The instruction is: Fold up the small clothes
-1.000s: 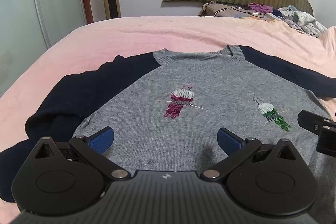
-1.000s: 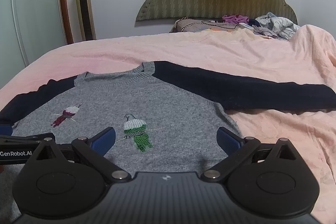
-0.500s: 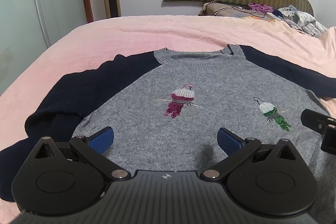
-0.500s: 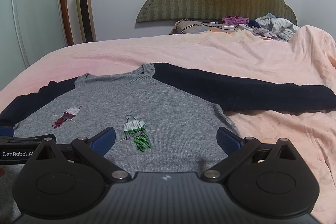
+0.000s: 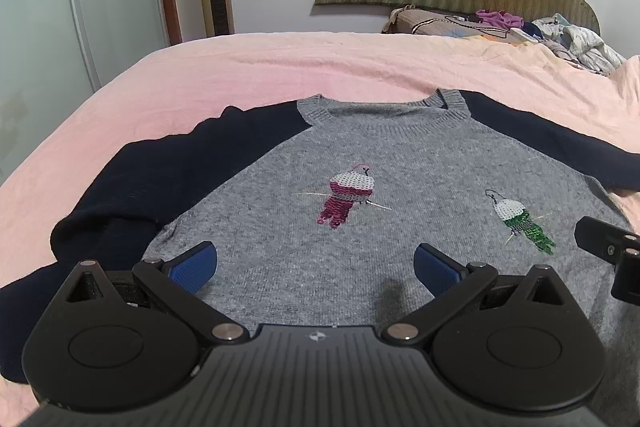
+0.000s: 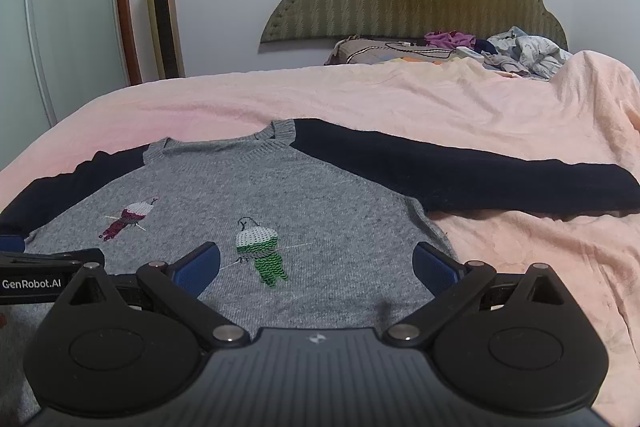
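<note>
The left gripper (image 5: 315, 263) has its jaws spread wide and empty above the lower part of the grey sweater (image 5: 360, 187), which lies flat on the pink bedspread (image 5: 280, 67). Its crumpled navy left sleeve (image 5: 160, 179) lies outside the left jaw. The right gripper (image 6: 316, 263), jaws likewise spread, hovers near the hem; the straight right sleeve (image 6: 480, 175) stretches beyond its right jaw.
</note>
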`<state>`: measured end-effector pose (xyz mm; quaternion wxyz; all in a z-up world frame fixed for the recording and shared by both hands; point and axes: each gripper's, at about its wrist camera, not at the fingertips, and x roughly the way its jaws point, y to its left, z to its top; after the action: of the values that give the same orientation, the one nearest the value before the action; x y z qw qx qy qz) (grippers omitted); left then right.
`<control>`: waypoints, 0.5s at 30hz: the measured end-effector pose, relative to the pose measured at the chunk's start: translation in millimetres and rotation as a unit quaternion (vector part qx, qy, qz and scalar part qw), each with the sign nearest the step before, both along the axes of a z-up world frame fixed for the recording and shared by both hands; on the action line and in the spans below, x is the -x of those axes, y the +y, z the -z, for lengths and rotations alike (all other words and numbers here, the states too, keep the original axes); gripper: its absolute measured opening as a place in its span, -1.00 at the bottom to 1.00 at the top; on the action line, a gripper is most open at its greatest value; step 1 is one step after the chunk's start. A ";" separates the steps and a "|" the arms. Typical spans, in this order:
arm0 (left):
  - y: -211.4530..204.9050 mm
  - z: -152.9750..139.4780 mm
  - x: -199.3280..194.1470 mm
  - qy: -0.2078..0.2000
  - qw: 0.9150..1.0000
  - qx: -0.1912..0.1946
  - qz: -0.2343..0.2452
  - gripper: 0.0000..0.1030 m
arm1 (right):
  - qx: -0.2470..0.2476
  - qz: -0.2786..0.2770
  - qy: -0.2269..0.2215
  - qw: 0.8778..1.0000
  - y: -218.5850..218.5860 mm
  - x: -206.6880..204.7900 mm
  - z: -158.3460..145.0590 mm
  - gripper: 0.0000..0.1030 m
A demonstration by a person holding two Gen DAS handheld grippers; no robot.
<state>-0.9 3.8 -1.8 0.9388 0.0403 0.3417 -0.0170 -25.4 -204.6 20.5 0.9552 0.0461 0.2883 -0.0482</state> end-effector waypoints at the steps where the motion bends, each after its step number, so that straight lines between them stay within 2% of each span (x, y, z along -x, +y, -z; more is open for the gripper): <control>1: 0.0 0.0 0.0 0.000 1.000 0.000 0.000 1.00 | 0.001 -0.001 0.000 1.000 0.5 0.1 0.5 1.00; 15: -0.6 0.1 0.7 0.002 1.000 -0.001 0.001 1.00 | -0.004 -0.001 0.002 1.000 -1.2 0.1 2.6 1.00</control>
<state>-1.6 3.3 -1.9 0.9379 0.0410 0.3439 -0.0175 -25.5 -205.8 18.0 0.9546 0.0499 0.2902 -0.0461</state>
